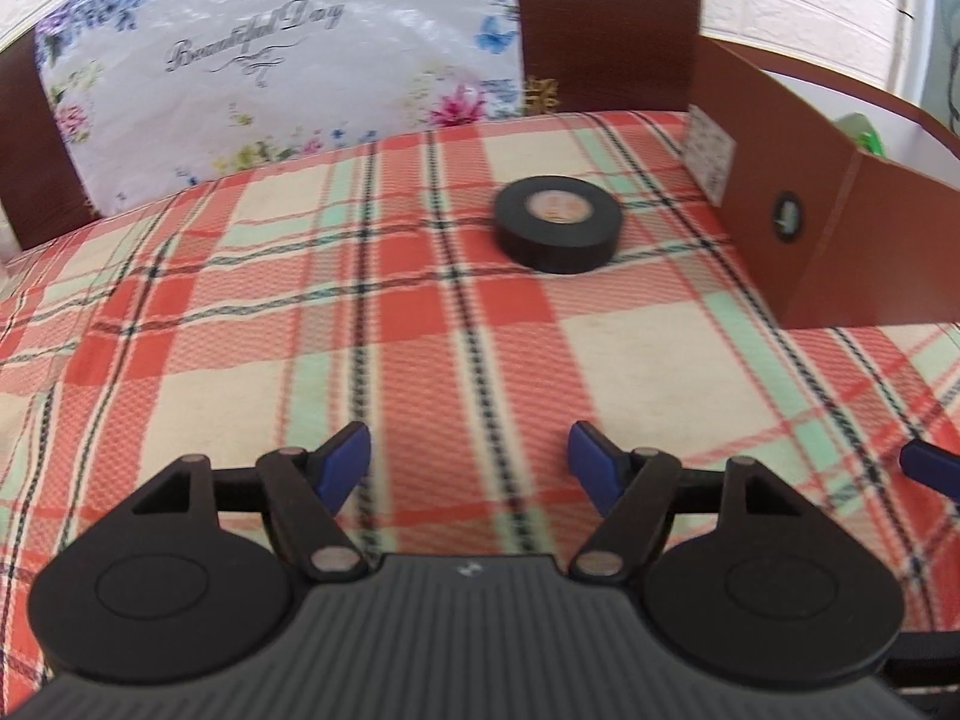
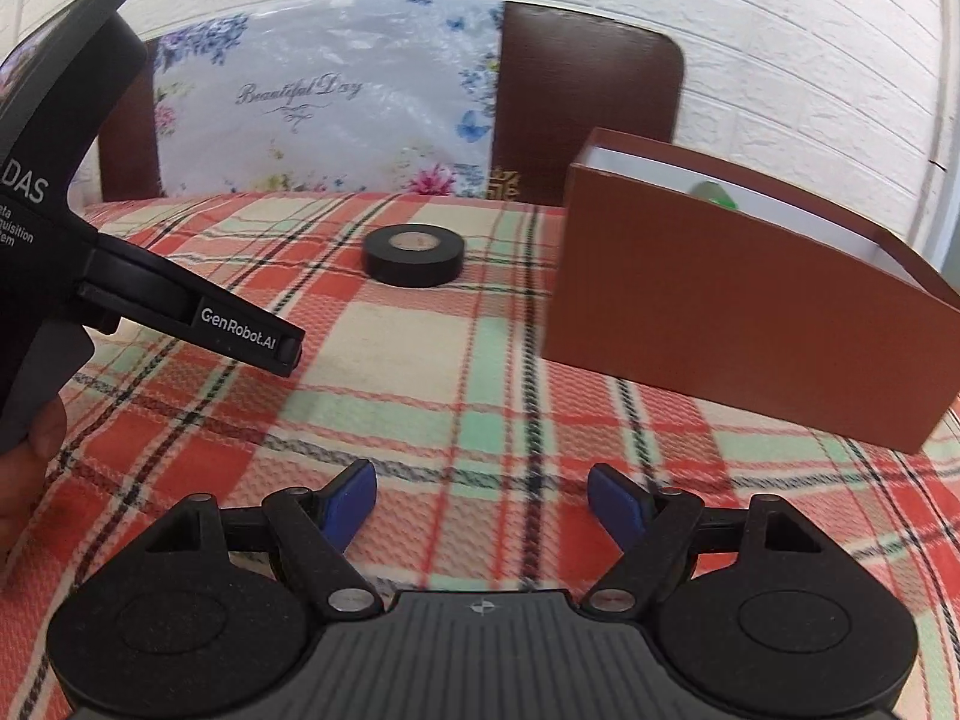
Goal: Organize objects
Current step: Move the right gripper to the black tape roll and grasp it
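Observation:
A black roll of tape [image 1: 558, 231] lies flat on the plaid tablecloth [image 1: 360, 312], also in the right wrist view [image 2: 413, 263]. A brown open box [image 1: 798, 240] stands to its right; the right wrist view shows the box [image 2: 738, 324] with a green object [image 2: 714, 193] inside. My left gripper [image 1: 469, 468] is open and empty, well short of the tape. My right gripper [image 2: 482, 504] is open and empty, near the table's front, below the box. The left gripper's body [image 2: 120, 282] shows at the left of the right wrist view.
A brown chair back [image 2: 591, 102] with a floral plastic bag [image 2: 324, 114] stands behind the table. A white brick wall [image 2: 780, 30] is behind. One blue fingertip of the right gripper [image 1: 930, 459] shows at the right edge of the left wrist view.

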A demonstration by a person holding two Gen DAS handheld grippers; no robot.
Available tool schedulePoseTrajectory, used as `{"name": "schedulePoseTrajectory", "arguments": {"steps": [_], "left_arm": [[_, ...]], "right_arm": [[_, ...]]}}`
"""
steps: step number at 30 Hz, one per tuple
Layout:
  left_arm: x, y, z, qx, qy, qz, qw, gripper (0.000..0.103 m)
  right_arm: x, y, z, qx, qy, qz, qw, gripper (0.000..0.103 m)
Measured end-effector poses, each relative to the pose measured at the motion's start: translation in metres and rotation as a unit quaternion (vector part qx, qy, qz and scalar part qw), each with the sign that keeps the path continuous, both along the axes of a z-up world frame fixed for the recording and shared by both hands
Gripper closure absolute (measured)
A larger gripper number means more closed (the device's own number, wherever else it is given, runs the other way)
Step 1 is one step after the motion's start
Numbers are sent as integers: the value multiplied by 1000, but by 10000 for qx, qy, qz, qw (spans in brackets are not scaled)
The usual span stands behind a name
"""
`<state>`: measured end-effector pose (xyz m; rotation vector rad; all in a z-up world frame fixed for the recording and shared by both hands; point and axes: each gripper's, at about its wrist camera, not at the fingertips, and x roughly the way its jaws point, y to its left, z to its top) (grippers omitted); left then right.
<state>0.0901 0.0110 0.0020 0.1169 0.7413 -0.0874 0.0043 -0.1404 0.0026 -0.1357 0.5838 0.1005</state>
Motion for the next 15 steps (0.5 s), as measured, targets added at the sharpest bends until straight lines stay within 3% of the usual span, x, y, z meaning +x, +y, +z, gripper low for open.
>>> {"name": "schedulePoseTrajectory", "arguments": {"steps": [11, 15], "left_arm": [[23, 63, -10, 329, -574, 764, 9949, 9], [30, 85, -14, -115, -571, 993, 9933, 5]], "right_arm": [[56, 43, 2, -56, 12, 500, 9987, 24], [91, 46, 1, 161, 130, 393, 9990, 18]]}}
